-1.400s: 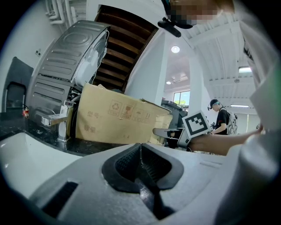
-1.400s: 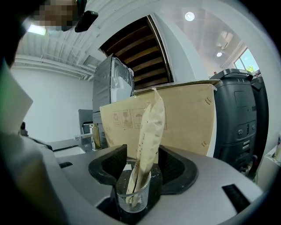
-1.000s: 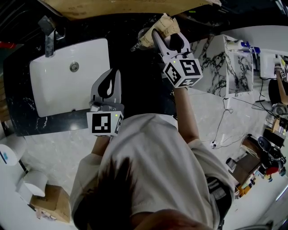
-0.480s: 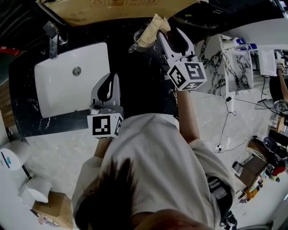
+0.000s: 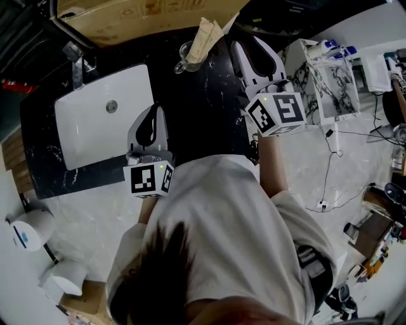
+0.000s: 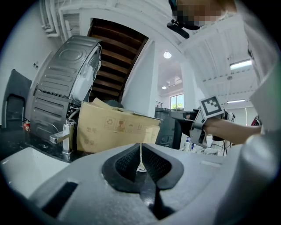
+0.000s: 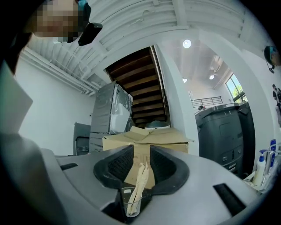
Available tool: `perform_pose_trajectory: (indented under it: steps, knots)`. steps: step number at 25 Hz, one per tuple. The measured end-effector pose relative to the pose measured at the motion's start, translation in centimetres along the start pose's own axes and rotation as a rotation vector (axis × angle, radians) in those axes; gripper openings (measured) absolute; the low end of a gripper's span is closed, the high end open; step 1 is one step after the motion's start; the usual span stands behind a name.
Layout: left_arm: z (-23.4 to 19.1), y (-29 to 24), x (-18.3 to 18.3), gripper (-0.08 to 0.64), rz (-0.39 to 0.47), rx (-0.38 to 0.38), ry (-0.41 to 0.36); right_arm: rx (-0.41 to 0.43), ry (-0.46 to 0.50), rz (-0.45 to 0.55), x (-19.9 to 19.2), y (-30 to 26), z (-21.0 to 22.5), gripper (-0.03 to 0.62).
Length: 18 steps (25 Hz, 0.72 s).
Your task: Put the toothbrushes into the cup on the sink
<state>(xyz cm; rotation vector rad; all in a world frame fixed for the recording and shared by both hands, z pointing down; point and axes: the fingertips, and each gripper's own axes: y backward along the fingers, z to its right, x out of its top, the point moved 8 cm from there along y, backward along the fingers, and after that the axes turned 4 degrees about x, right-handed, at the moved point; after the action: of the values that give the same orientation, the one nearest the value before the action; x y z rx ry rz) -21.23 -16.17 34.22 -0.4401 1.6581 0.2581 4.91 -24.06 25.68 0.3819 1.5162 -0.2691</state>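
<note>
A clear cup [image 5: 183,64] stands on the black counter behind the sink, with several cream paper-wrapped toothbrushes [image 5: 204,37] leaning in it. My right gripper [image 5: 251,46] hangs to the right of the cup, apart from it. Its jaws have just been closing and still stand apart with nothing between them. In the right gripper view the cup [image 7: 130,203] and the toothbrushes [image 7: 141,181] stand ahead of and below the right gripper [image 7: 140,154]. My left gripper [image 5: 155,110] is shut and empty over the counter's front, right of the basin. In its own view the left gripper [image 6: 140,147] has its pads together.
A white basin [image 5: 95,127] with a chrome faucet [image 5: 76,58] fills the counter's left. A brown cardboard box [image 5: 139,13] stands behind the cup. A marble-patterned cabinet [image 5: 323,76] with bottles is at the right. Paper rolls [image 5: 28,232] sit low at the left.
My right gripper has drawn back from the cup and to its right, rising. The toothbrushes stay in the cup. The left gripper has shifted only a little.
</note>
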Motion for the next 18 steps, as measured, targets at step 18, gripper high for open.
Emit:
perform_pose_trajectory:
  steps: [18]
  knots:
    - [2.3, 2.2, 1.7, 0.025, 0.035, -0.007, -0.044, -0.059, -0.002, 0.066, 4.1, 11.9, 0.3, 0.028]
